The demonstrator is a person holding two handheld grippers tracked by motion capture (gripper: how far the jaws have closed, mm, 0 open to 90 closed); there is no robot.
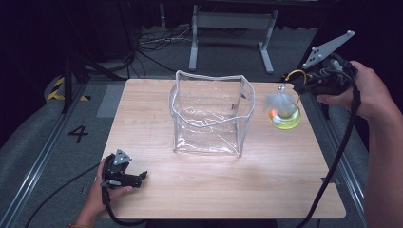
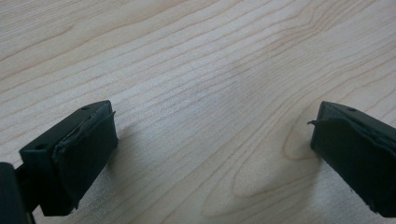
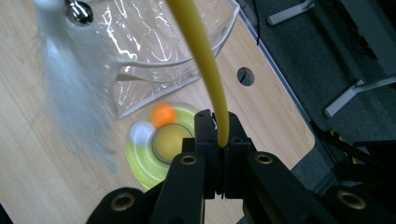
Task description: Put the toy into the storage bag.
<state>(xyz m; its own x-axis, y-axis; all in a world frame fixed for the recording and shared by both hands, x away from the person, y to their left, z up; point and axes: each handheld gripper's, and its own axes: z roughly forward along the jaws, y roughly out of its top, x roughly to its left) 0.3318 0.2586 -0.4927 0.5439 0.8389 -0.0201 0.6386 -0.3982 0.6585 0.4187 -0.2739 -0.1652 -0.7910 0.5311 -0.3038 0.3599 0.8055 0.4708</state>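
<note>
A clear plastic bag (image 1: 209, 114) with a white rim stands open-topped at the middle of the wooden table (image 1: 190, 190). To its right is a cat toy: a round yellow-green base (image 1: 285, 119) with an orange ball (image 3: 162, 114) and a white ball, a curved yellow stem (image 3: 205, 60), and a white feather (image 1: 277, 99) with a silver bell (image 3: 78, 11). My right gripper (image 3: 222, 140) is shut on the stem above the base. I cannot tell whether the base touches the table. My left gripper (image 1: 142, 176) rests open near the front left; bare wood lies between its pads (image 2: 84, 149).
The table's right edge runs close beside the toy, with a round hole (image 3: 243, 75) in the top near it. A grey metal stand (image 1: 228, 28) and cables lie on the floor behind the table. The right gripper's cable (image 1: 342, 152) hangs past the table's right side.
</note>
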